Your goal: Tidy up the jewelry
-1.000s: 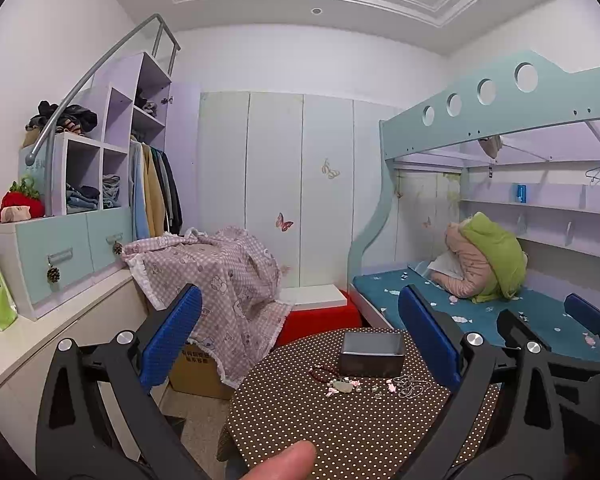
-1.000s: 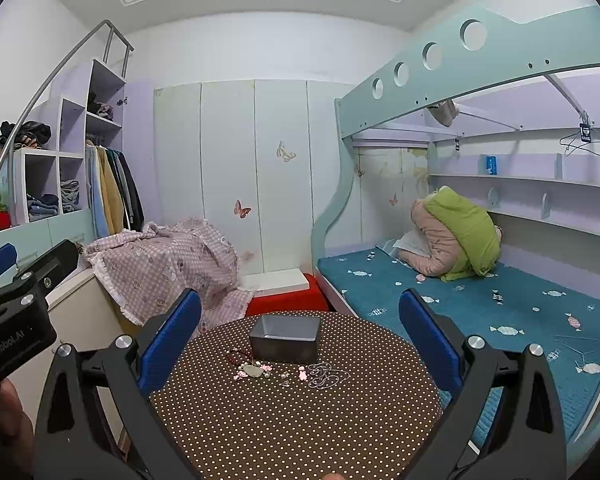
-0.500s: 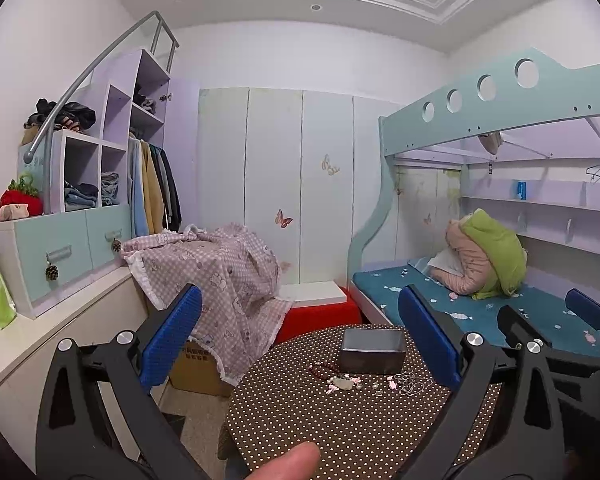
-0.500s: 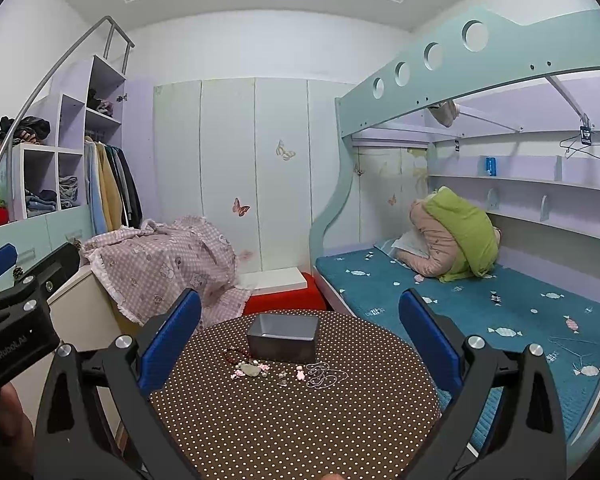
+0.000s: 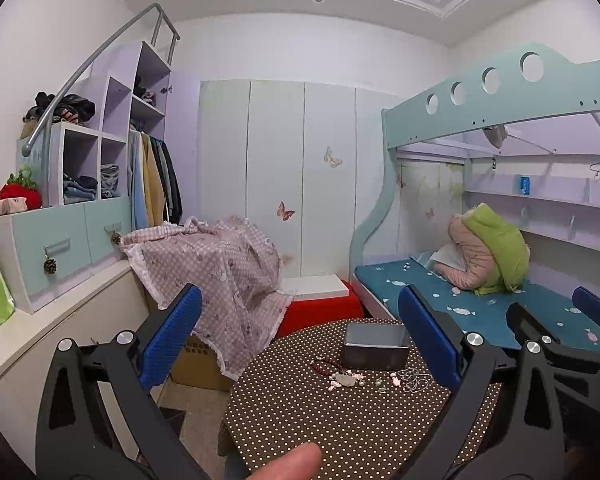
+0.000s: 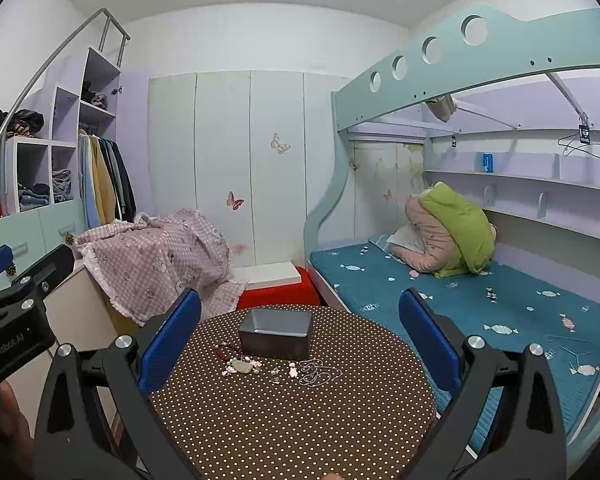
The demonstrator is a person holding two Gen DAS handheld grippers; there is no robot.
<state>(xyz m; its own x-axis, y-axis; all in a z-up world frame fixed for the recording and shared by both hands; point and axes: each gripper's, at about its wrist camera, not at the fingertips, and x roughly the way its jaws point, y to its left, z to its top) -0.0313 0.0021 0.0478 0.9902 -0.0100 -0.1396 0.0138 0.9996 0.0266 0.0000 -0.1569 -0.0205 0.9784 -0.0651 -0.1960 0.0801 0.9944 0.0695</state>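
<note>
While both grippers are hovering above the near edge of the round polka-dot bench [image 6: 284, 420], their blue-padded jaws are standing wide apart and gripping nothing. Left gripper [image 5: 300, 344] is sitting off the bench's left side; right gripper [image 6: 300, 344] is facing it squarely. A grey metal box [image 6: 275, 334] is resting open-topped toward the far side of the bench. Just in front of it, loose jewelry is lying scattered: a dark red bead bracelet [image 6: 226, 350] at the left, a pale stone pendant [image 6: 242, 367] with pink bits beside it, and a silver chain [image 6: 319, 372] coiled at the right.
</note>
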